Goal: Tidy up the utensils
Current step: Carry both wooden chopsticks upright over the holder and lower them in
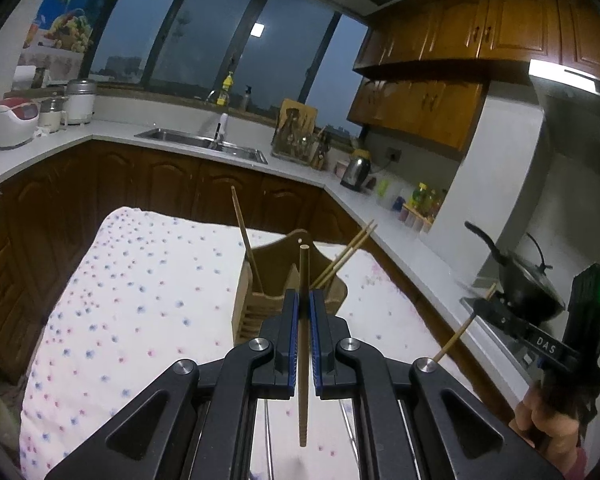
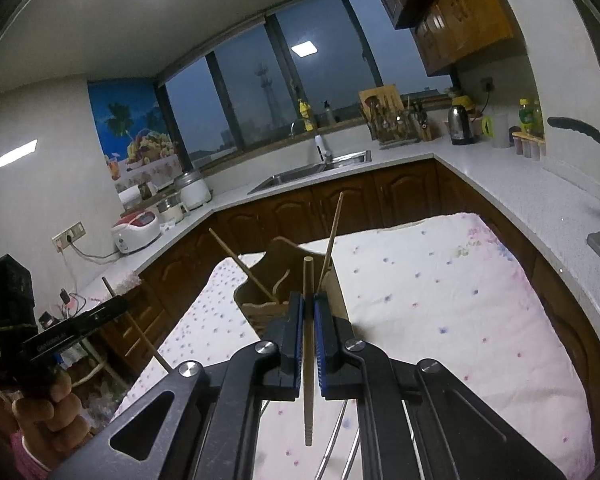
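1. Closest to me is my left gripper (image 1: pixel 304 300). Its blue pads are squeezed tight on a chopstick (image 1: pixel 303 344). The stick stands almost straight up between the pads. Its thin ridged tip points down and its blunt end pokes out on top.
2. My right gripper (image 2: pixel 308 304) is doing the same thing. It is pinched shut on a second chopstick (image 2: pixel 308 344), held about at its middle.
3. Each stick is thin, hard and very light, I think. It will not bend or squash. But it is smooth and round, so it could spin or slip in my pads if I bump it.
4. I think the middle is the best place to hold. Then neither end pulls the stick crooked.
5. Under my grippers is a table with a flowery cloth (image 1: pixel 140 280). The cloth looks soft, so a dropped stick would likely land gently.
6. Just past my grippers stands the wooden holder (image 1: pixel 256 280) on that cloth. Three sticks already lean inside it: one on its left side and two close together on its right.
7. The holder's mouth is small, so I should aim each stick's thin tip in first.
8. Far away are the sink (image 1: pixel 204 144), the counter and the dark windows.
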